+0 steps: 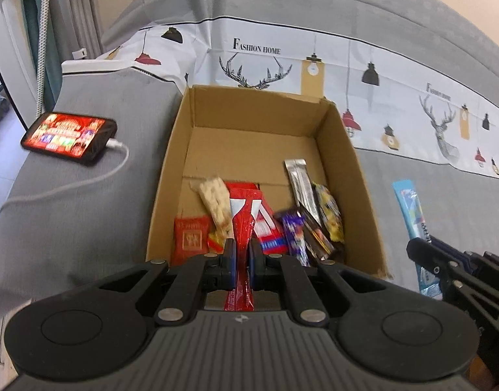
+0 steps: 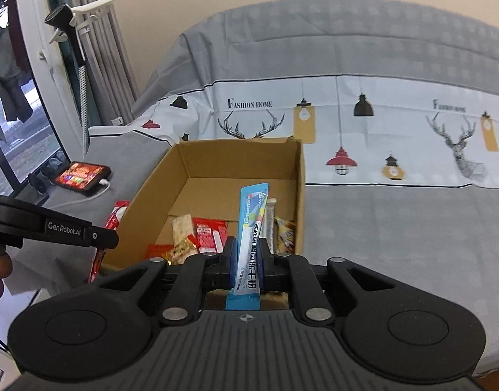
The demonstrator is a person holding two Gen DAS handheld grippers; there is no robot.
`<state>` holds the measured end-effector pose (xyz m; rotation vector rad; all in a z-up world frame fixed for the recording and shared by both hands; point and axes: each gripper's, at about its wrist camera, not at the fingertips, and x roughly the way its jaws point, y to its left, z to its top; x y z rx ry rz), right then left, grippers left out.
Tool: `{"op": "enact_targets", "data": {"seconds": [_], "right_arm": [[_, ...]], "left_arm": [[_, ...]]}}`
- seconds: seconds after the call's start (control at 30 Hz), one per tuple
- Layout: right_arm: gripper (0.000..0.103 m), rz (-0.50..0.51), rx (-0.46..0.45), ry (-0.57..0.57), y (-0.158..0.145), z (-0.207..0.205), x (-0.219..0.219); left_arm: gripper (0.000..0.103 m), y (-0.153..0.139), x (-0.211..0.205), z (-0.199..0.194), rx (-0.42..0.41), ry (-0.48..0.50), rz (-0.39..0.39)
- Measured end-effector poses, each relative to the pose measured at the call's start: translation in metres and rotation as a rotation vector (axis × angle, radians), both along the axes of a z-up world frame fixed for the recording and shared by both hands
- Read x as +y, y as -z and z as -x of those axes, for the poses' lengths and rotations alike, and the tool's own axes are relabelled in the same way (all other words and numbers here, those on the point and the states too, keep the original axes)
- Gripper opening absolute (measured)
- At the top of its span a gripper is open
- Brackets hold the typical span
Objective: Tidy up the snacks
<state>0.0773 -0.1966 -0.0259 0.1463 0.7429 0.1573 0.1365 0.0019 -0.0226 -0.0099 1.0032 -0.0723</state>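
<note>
Over the open brown cardboard box (image 1: pixel 249 137) on the bed, my left gripper (image 1: pixel 242 254) pinches a red stick sachet (image 1: pixel 243 224); my right gripper (image 2: pixel 248 260) clamps a blue stick sachet (image 2: pixel 251 228). I'd lower each over bare floor before letting go.

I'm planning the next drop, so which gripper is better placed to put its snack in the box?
Probably left. The left gripper holds its red stick pointing over the box; the right gripper holds its blue stick beside the box's right wall.
</note>
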Motion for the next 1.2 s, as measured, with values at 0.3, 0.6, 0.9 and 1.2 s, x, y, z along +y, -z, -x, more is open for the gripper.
{"op": "enact_targets", "data": {"seconds": [0.3, 0.6, 0.9, 1.2], "right_arm": [[0.013, 0.011, 0.027, -0.013, 0.033, -0.070, 0.007], [0.029, 0.025, 0.088, 0.019, 0.071, -0.116, 0.003], [0.095, 0.001, 0.154, 0.052, 0.071, -0.080, -0.001], [0.101, 0.023, 0.057, 0.073, 0.036, -0.010, 0.015]], "left_arm": [[0.008, 0.035, -0.003, -0.073, 0.068, -0.014, -0.050], [0.091, 0.079, -0.005, -0.117, 0.138, -0.041, -0.123], [0.103, 0.072, 0.005, -0.089, 0.146, -0.077, -0.117], [0.103, 0.040, 0.003, -0.013, 0.091, -0.041, -0.113]]}}
